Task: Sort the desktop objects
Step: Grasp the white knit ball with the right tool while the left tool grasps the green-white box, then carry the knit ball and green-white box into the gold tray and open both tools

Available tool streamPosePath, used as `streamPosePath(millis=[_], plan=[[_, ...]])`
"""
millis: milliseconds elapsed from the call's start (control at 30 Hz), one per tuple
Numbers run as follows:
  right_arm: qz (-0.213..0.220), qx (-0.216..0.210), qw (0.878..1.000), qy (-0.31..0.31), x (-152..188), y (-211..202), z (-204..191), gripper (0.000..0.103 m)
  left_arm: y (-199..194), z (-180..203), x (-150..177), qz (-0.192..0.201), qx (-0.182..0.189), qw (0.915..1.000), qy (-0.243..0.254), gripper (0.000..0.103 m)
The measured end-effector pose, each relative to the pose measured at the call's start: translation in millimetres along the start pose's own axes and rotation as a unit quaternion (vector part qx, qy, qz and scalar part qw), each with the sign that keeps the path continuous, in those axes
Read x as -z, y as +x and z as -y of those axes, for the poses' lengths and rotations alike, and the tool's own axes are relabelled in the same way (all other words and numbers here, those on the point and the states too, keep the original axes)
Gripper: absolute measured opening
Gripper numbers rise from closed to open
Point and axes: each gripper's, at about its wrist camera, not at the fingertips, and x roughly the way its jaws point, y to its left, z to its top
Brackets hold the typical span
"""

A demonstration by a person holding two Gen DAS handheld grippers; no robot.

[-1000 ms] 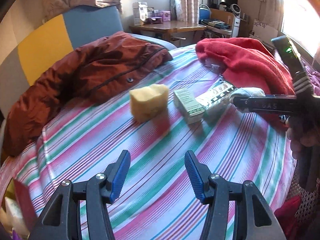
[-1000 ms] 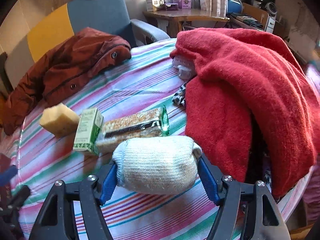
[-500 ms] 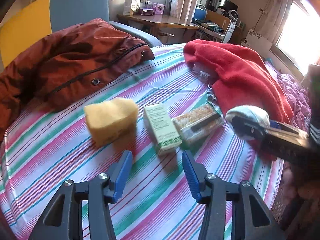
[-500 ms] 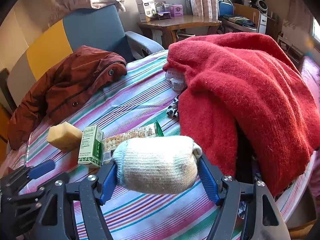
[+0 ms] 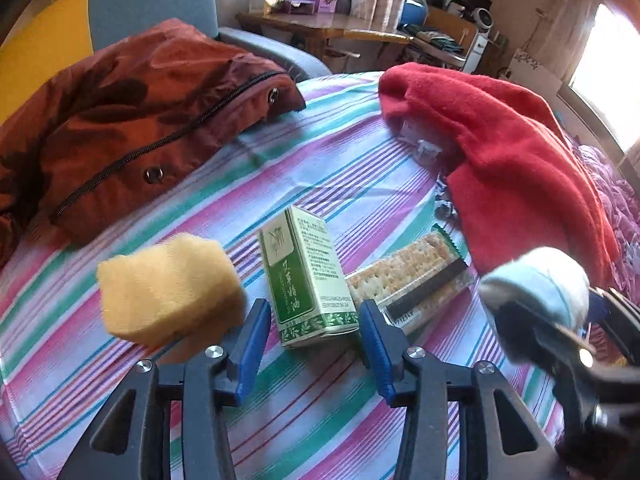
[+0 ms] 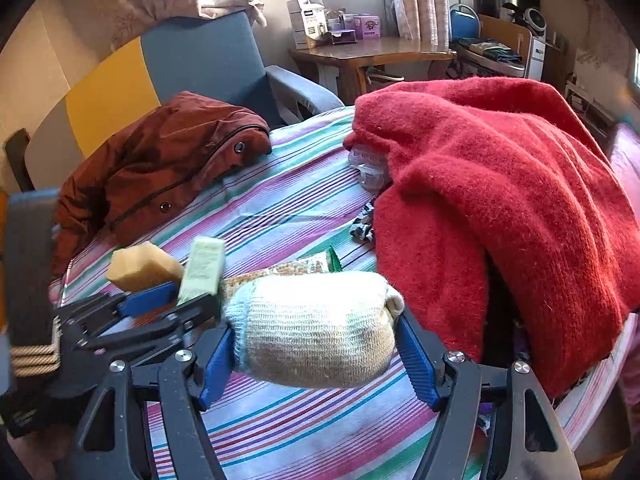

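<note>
Closing in since a second ago, left claw (image 5: 314, 344) is narrowing its still-clear jaws around the green box (image 5: 308, 276) on the striped bench (image 5: 320, 420), while right claw (image 6: 316, 344) is pinching a rolled sock (image 6: 316, 328) aloft.

We see a rust-brown jacket (image 5: 132, 120) far beyond the fingers to the left, a red blanket (image 6: 500, 200) heaped to their right, striped cloth (image 5: 320, 432) beneath them, a wooden desk (image 6: 372, 56) behind
</note>
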Motion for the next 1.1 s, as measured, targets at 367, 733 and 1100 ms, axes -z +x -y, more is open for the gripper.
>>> streamPosePath(millis=[367, 733, 1100], plan=[[0.005, -0.003, 1.000, -0.003, 0, -3, -1, 0.073, -1, 0, -9, 0.009, -0.004, 1.0000, -0.002, 0.052], [-0.006, -0.009, 1.000, -0.024, 3, 5, -8, 0.073, -5, -25, 12, 0.006, -0.022, 0.9997, -0.008, 0.029], [-0.004, -0.018, 0.998, -0.062, 8, 5, -23, 0.073, -60, -50, 95, 0.027, -0.070, 0.9972, 0.001, 0.029]])
